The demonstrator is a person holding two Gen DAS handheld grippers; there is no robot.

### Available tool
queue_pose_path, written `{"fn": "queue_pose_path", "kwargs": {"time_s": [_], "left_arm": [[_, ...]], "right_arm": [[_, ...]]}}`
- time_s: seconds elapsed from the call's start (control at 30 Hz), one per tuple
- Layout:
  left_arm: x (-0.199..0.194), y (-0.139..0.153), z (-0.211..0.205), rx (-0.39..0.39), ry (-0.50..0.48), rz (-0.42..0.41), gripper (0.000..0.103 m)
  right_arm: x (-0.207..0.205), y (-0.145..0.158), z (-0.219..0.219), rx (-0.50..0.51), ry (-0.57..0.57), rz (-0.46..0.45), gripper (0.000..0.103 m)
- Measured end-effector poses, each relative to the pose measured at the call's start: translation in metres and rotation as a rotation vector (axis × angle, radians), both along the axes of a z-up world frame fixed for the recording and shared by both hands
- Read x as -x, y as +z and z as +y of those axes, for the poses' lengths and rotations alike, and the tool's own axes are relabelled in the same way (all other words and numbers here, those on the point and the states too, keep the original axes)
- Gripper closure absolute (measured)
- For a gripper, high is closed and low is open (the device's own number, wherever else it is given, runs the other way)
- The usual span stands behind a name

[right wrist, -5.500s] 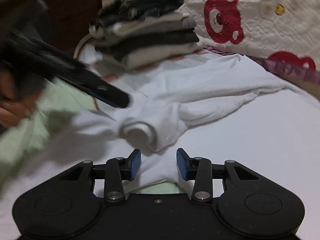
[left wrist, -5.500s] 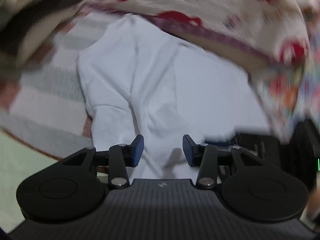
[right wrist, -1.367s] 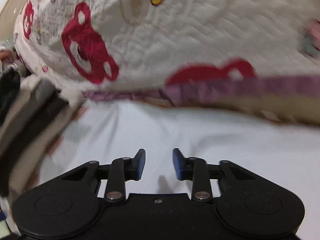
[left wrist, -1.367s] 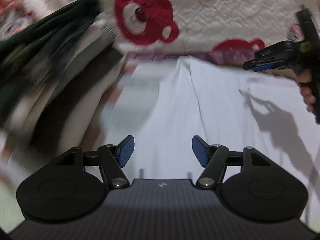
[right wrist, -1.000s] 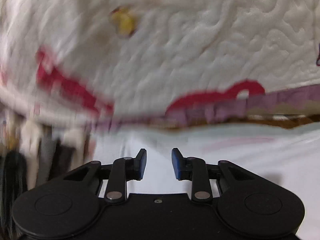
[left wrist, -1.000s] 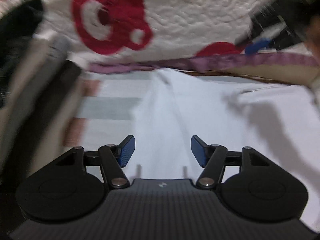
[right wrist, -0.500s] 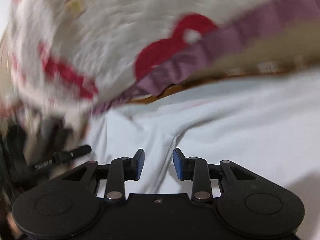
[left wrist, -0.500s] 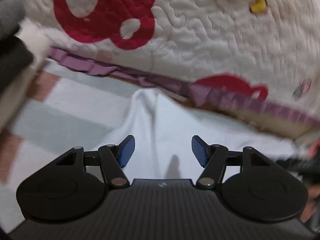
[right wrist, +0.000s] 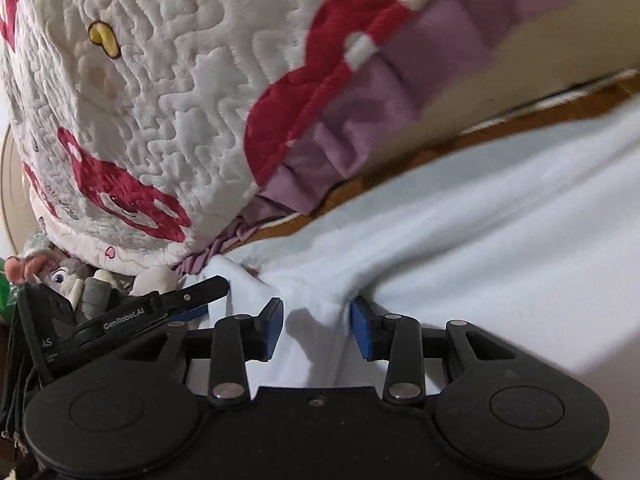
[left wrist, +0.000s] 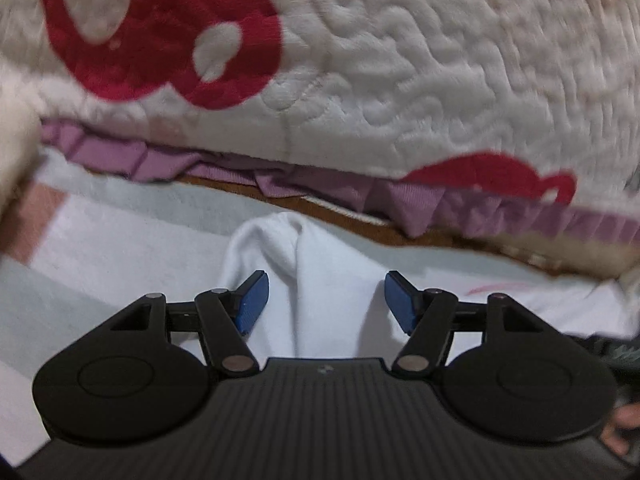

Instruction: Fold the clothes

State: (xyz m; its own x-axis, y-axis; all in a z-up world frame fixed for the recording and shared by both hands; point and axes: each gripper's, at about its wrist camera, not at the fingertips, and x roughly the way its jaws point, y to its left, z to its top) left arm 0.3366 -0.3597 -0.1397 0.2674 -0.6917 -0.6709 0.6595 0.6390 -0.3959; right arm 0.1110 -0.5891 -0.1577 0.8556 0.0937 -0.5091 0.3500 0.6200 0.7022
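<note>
A white garment [left wrist: 316,264] lies flat on the bed, its far corner close to the quilt's edge. My left gripper [left wrist: 326,300] is open, with that corner between its blue pads. In the right wrist view the garment [right wrist: 460,232] spreads to the right, and a raised fold of it sits between the pads of my right gripper [right wrist: 316,328]; the jaws stand apart around the fold and I cannot tell whether they press it. The left gripper [right wrist: 200,300] shows there at the left, right beside the same edge.
A white quilt with red bear patterns [left wrist: 360,80] and a purple frill [left wrist: 320,188] rises just behind the garment. A striped sheet [left wrist: 100,240] lies to the left. A plush toy [right wrist: 60,276] and folded clothes [right wrist: 96,292] sit at the far left.
Both grippers have moved forward to the garment's far edge by the quilt. The white cloth now lies between the pads of each, and the right gripper's pads have a fold bunched between them.
</note>
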Motion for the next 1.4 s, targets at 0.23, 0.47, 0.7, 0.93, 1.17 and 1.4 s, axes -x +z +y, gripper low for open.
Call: {"fn": "queue_pose_path", "kwargs": {"time_s": [0.23,0.47,0.7,0.93,1.17,1.4], "left_arm": [[-0.002,0.011,-0.017,-0.001,-0.098,-0.069,0.098],[-0.037,0.007,-0.019,0.097,0.055,-0.020,0.099],[-0.047,-0.008,-0.029,0.045,0.055,-0.083,0.099],[-0.069,0.019,-0.017,-0.019,0.043,-0.033,0.096],[-0.081,0.040,0.028,-0.015,0.019,0.091,0.072],[-0.052,-0.009,0.000,-0.081,-0.014,-0.005,0.071]], "right_arm": [[-0.020,0.011,-0.017,0.052,0.055,-0.116,0.092],[-0.038,0.000,-0.038,-0.017,0.027,-0.066,0.091],[-0.046,-0.012,-0.056,-0.143,-0.017,-0.030,0.091],[-0.054,-0.023,-0.074,-0.279,-0.055,0.009,0.089],[-0.024,-0.012,-0.037,-0.220,-0.173,-0.083,0.045],[-0.026,0.009,-0.002,0.111,-0.012,0.014,0.045]]}}
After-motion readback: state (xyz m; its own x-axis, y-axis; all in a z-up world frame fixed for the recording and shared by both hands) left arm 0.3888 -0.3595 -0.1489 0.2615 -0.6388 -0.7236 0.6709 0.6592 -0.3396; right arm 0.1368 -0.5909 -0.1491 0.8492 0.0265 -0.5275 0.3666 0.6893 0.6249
